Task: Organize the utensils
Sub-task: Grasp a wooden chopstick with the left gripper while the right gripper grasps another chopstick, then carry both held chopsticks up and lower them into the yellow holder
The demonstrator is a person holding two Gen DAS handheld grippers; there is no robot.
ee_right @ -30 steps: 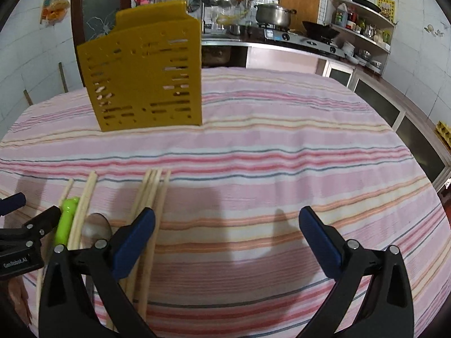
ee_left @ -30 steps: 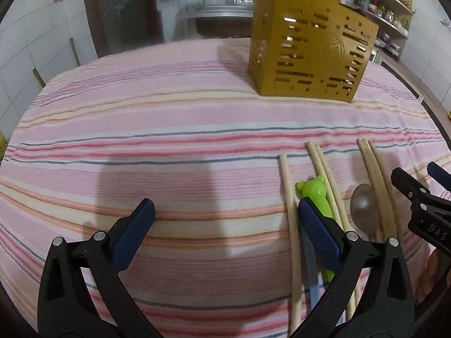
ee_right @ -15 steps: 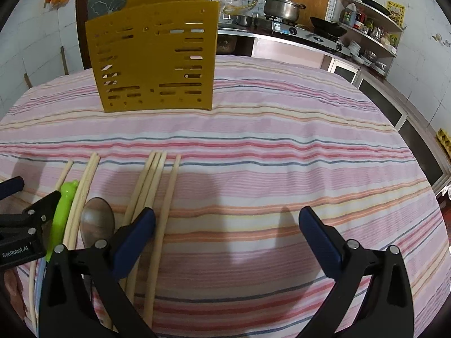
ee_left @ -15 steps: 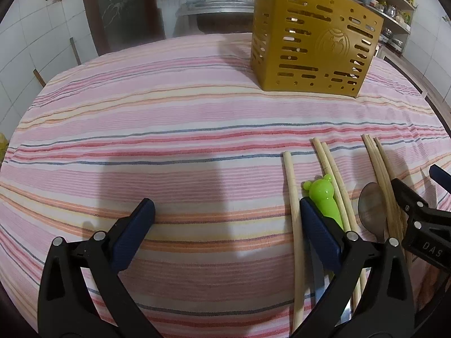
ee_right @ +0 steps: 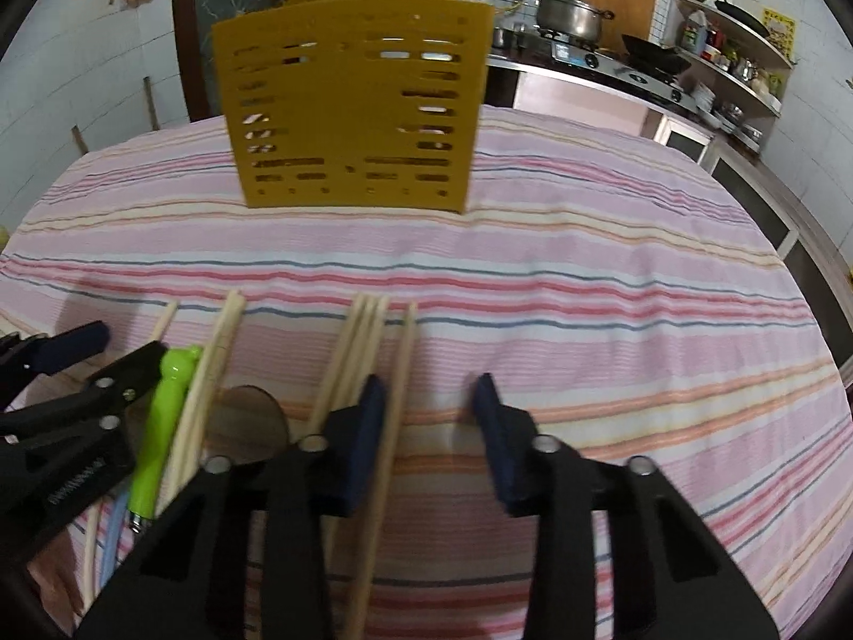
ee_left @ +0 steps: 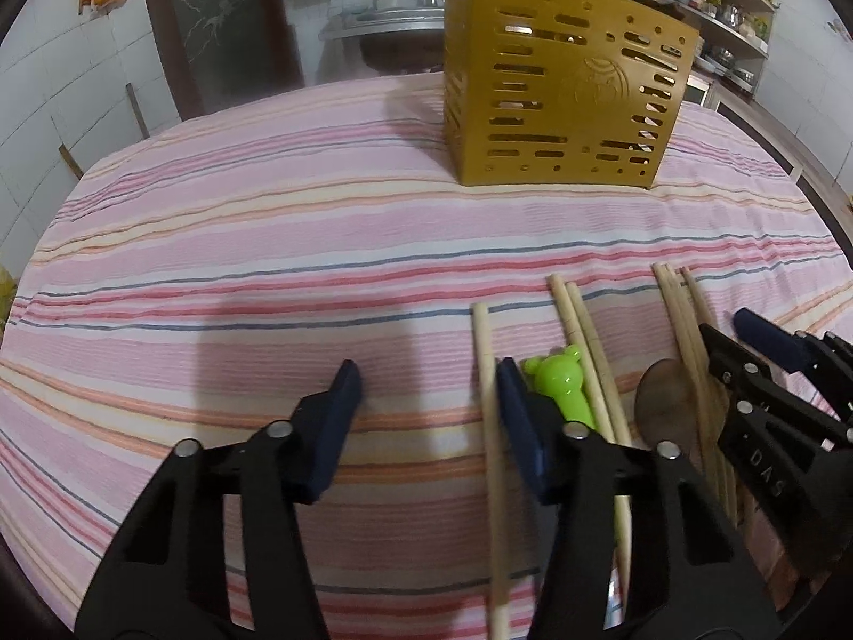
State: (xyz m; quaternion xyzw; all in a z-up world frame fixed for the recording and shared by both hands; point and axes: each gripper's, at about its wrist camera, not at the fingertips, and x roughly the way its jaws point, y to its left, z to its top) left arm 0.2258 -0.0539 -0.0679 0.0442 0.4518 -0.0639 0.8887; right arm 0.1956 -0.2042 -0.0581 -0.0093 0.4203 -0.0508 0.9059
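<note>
Still nothing is sitting in the yellow holder [ee_left: 565, 101]; chopsticks [ee_right: 362, 352], green-handled utensil [ee_left: 560, 389] and spoon [ee_right: 248, 421] are lying on the striped worktop [ee_left: 266, 266]. Left tongs [ee_left: 426, 416] and right tongs [ee_right: 429, 426] have just been closing, gripping nothing yet.

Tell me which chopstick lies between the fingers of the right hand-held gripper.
The single chopstick at the far right of the row, apart from the bundle of three. It alone passes between the right hand-held gripper fingers, which do not yet press it.

A steel pot [ee_right: 566, 16] sits beside a black wok [ee_right: 653, 58].
</note>
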